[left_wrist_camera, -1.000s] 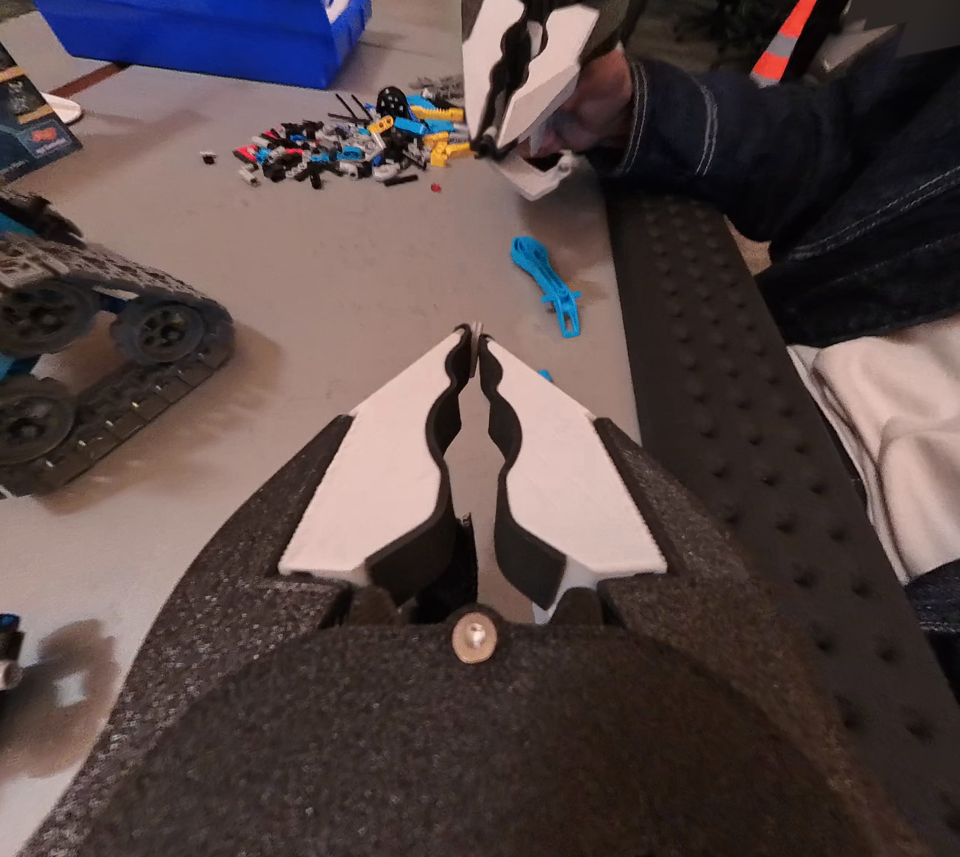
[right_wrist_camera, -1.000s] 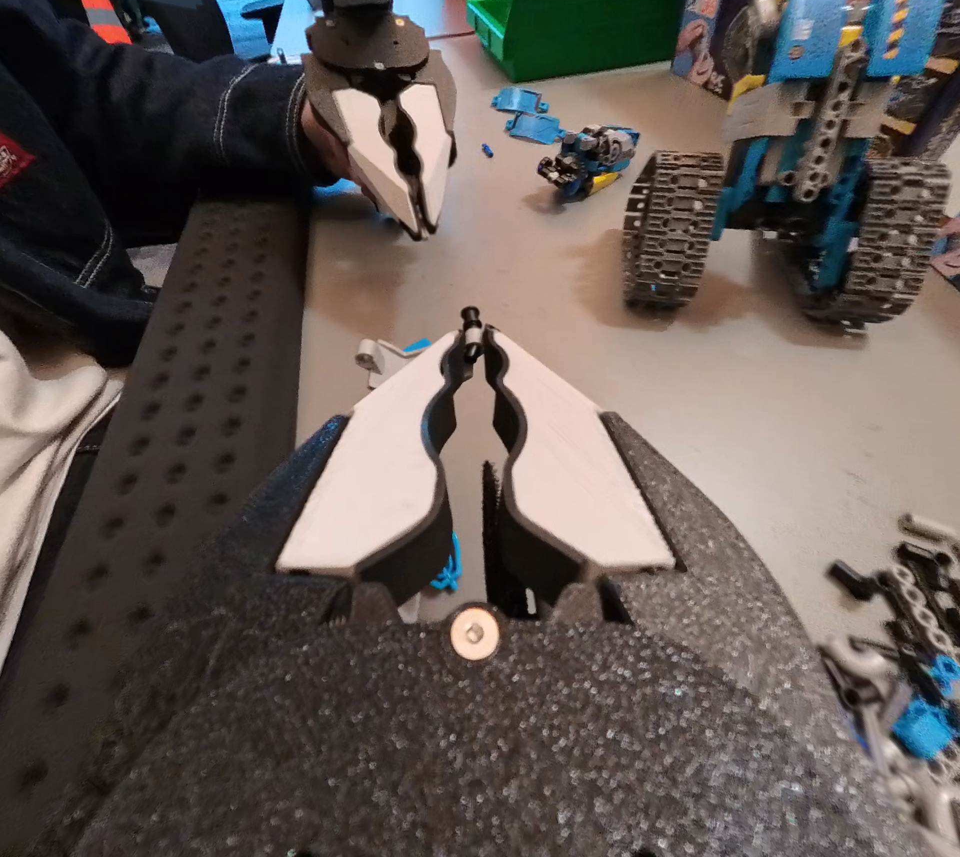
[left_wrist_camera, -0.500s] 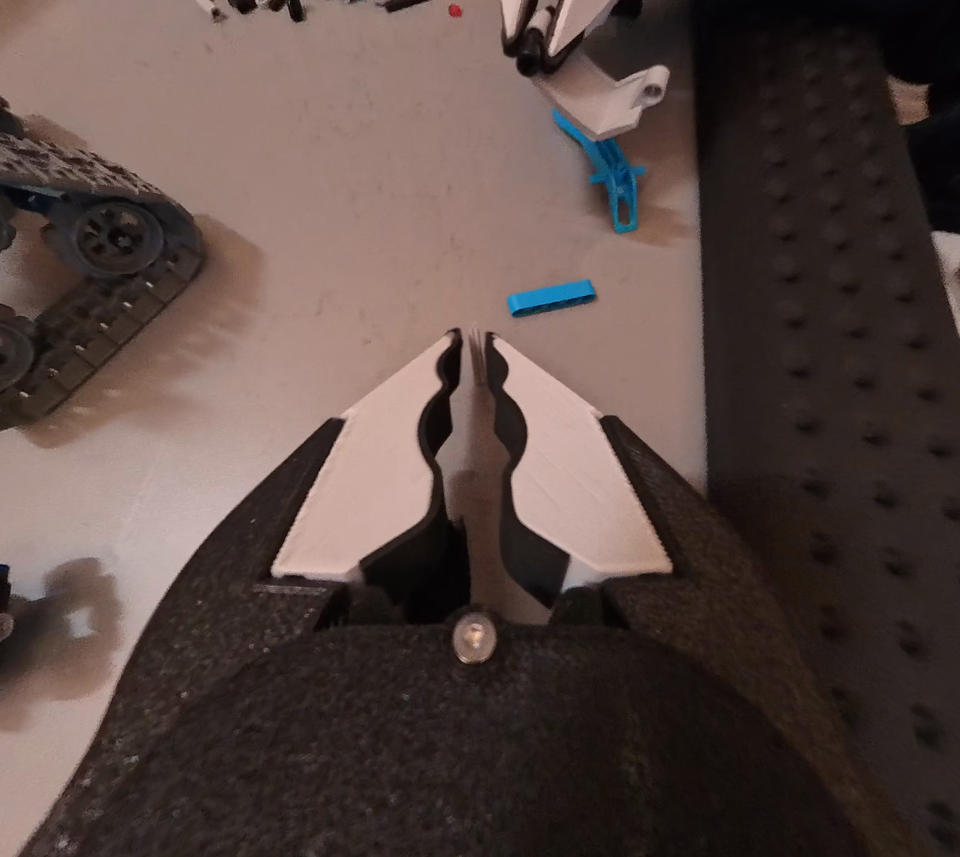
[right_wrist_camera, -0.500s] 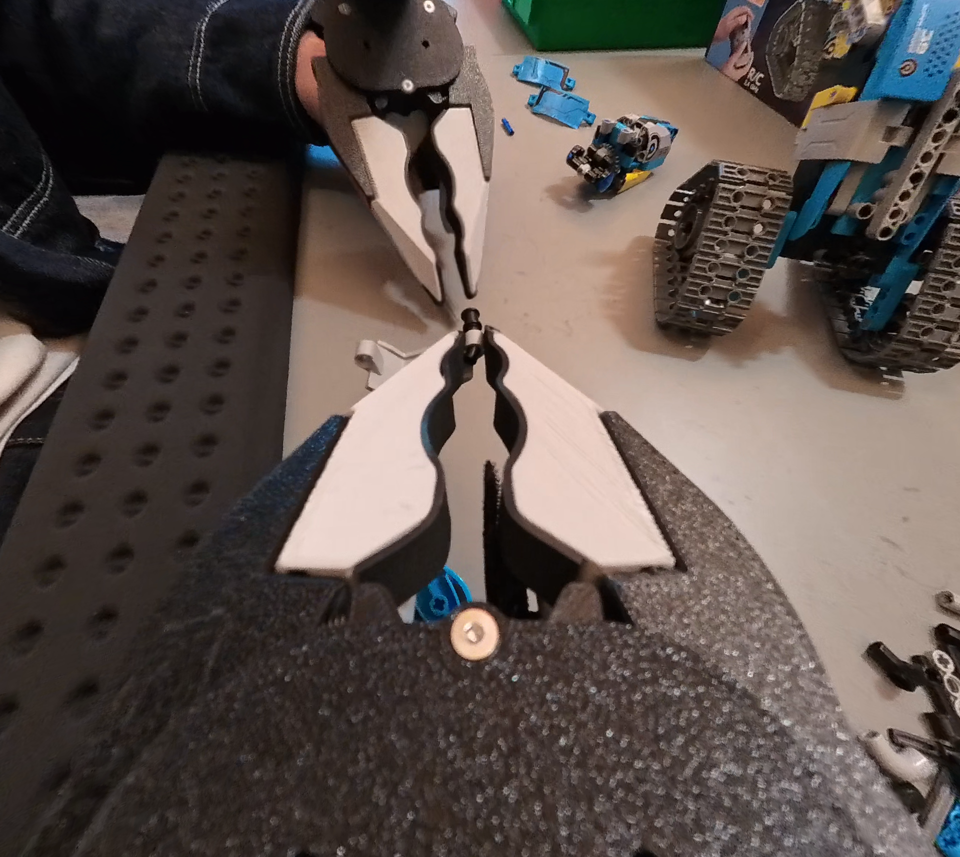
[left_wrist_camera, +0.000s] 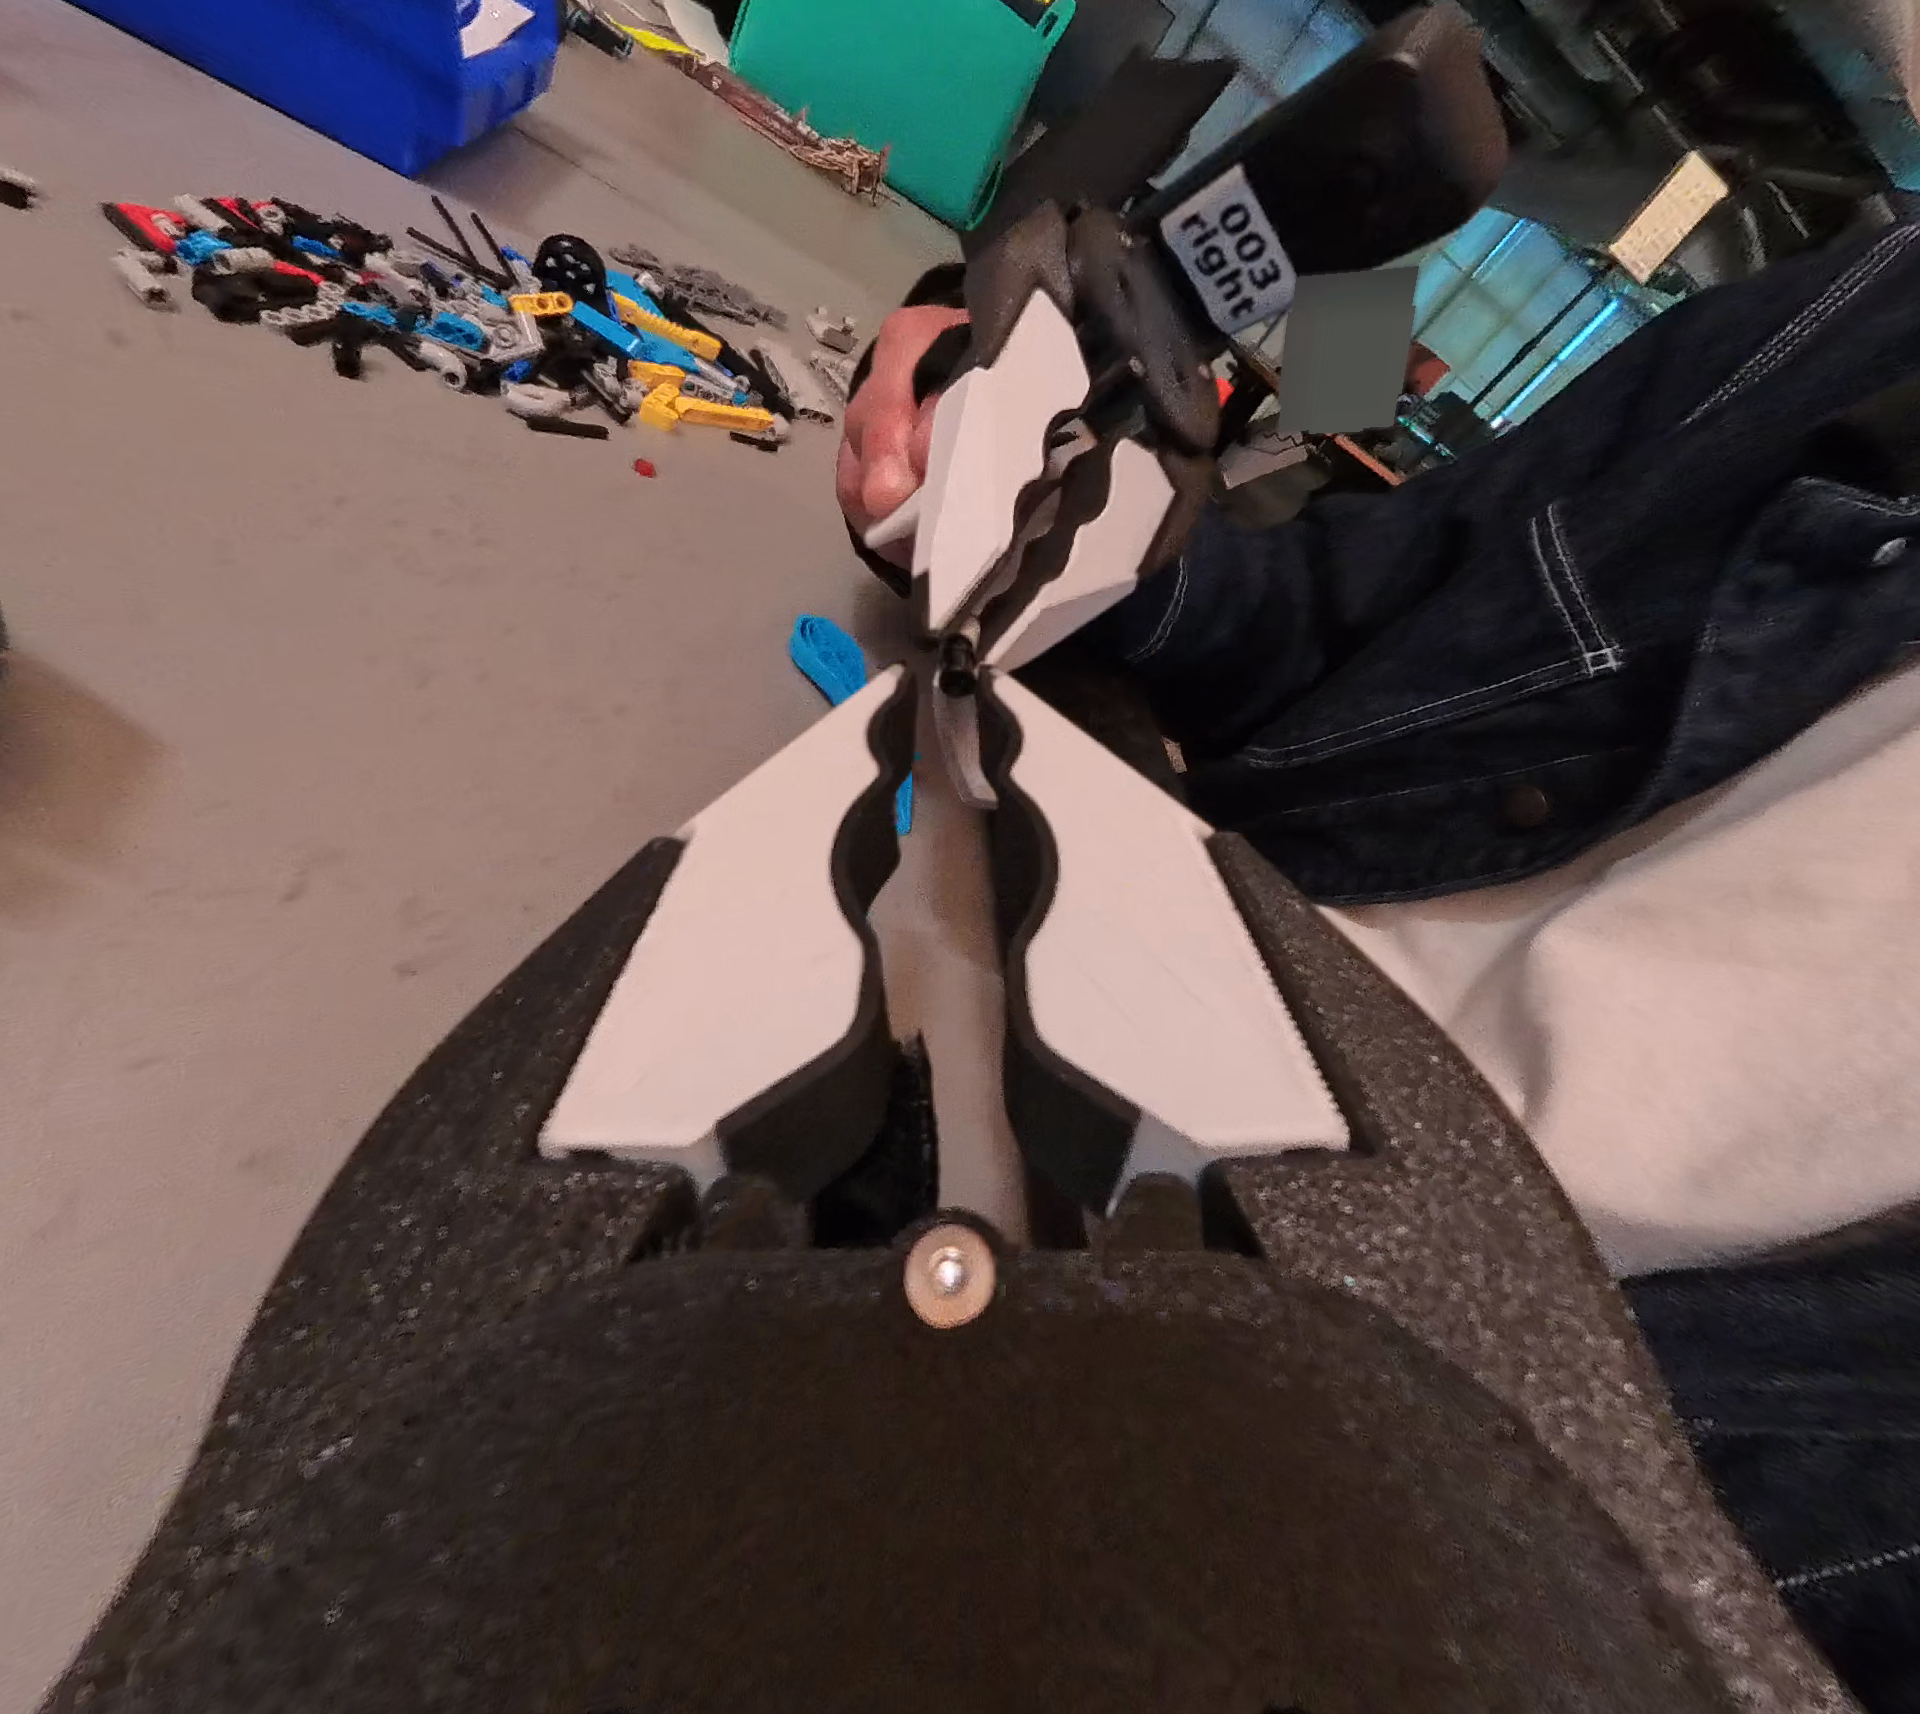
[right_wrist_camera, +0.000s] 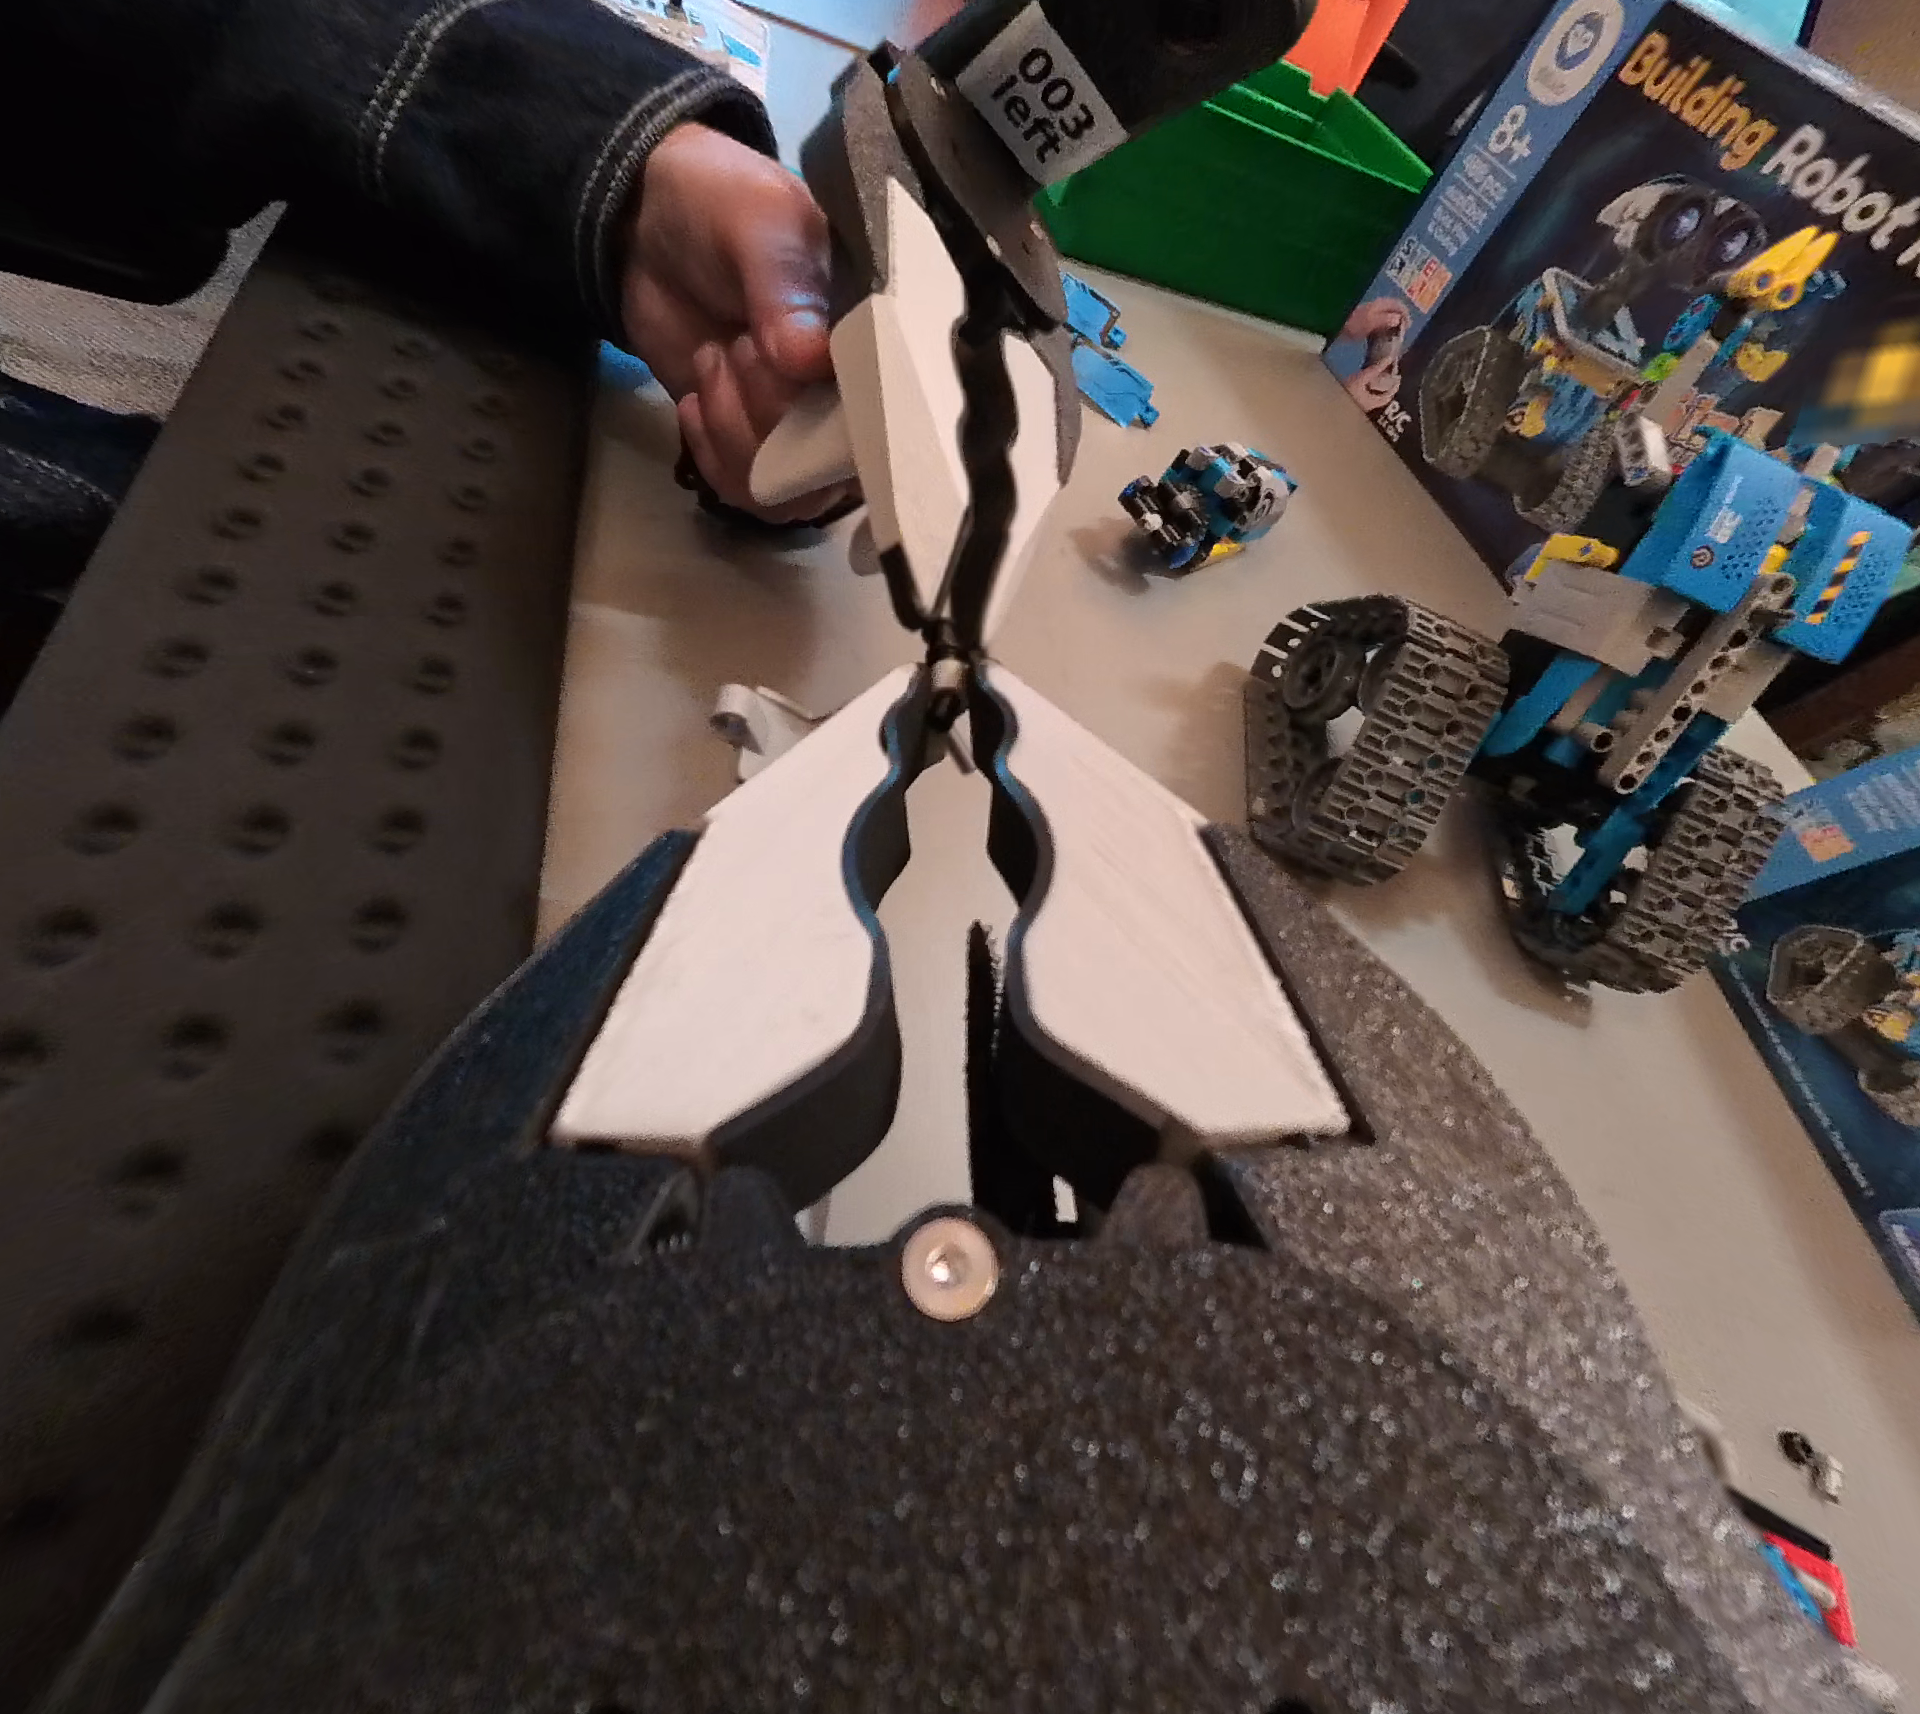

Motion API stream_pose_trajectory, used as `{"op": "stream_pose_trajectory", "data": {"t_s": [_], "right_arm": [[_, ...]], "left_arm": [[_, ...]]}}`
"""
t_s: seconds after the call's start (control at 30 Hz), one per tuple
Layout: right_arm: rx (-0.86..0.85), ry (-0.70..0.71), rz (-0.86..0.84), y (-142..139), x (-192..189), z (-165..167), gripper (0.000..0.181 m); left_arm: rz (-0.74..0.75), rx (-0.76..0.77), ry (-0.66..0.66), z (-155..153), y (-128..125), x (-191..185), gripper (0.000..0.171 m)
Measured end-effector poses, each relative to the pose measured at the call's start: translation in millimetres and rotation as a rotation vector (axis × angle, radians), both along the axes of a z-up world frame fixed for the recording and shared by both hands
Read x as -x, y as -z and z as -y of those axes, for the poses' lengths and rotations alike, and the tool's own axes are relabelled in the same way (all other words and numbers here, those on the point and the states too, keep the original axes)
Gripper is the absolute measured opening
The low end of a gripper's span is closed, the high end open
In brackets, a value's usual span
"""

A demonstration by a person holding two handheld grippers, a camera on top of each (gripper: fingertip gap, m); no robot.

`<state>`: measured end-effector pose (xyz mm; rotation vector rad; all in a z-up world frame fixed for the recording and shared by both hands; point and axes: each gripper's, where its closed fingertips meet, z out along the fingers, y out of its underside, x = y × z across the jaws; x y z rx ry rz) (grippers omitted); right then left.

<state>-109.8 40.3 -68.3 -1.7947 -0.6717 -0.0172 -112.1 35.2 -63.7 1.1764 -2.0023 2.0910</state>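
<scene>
The left gripper point(left_wrist_camera: 951, 677) is closed on a light grey curved piece point(left_wrist_camera: 964, 755) whose long axis runs back along its fingers. Tip to tip with it, above the near edge of the grey table point(left_wrist_camera: 364, 625), the right gripper point(right_wrist_camera: 945, 688) pinches a small black pin point(right_wrist_camera: 943, 696); the pin points straight at the grey piece and appears to touch it. Past the tips, a blue strip point(left_wrist_camera: 826, 656) lies flat. Farther out sit a heap of loose parts point(left_wrist_camera: 468, 314) and, toward the left end, a tracked robot model point(right_wrist_camera: 1538, 760).
</scene>
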Motion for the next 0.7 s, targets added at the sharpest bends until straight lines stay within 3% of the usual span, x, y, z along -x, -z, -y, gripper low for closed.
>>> {"op": "stream_pose_trajectory", "data": {"t_s": [0.3,0.5,0.7], "right_arm": [[0.012,-0.004,0.028,4.9,2.9,-1.3,0.005],[0.083,-0.06,-0.112,4.2,7.5,3.0,0.005],[0.092,-0.08,-0.121,5.2,9.1,5.9,0.005]], "left_arm": [[0.027,-0.072,0.007,4.6,5.7,1.7,0.005],[0.074,-0.093,0.02,6.4,3.6,7.1,0.004],[0.087,-0.114,0.018,7.4,5.0,9.6,0.004]]}}
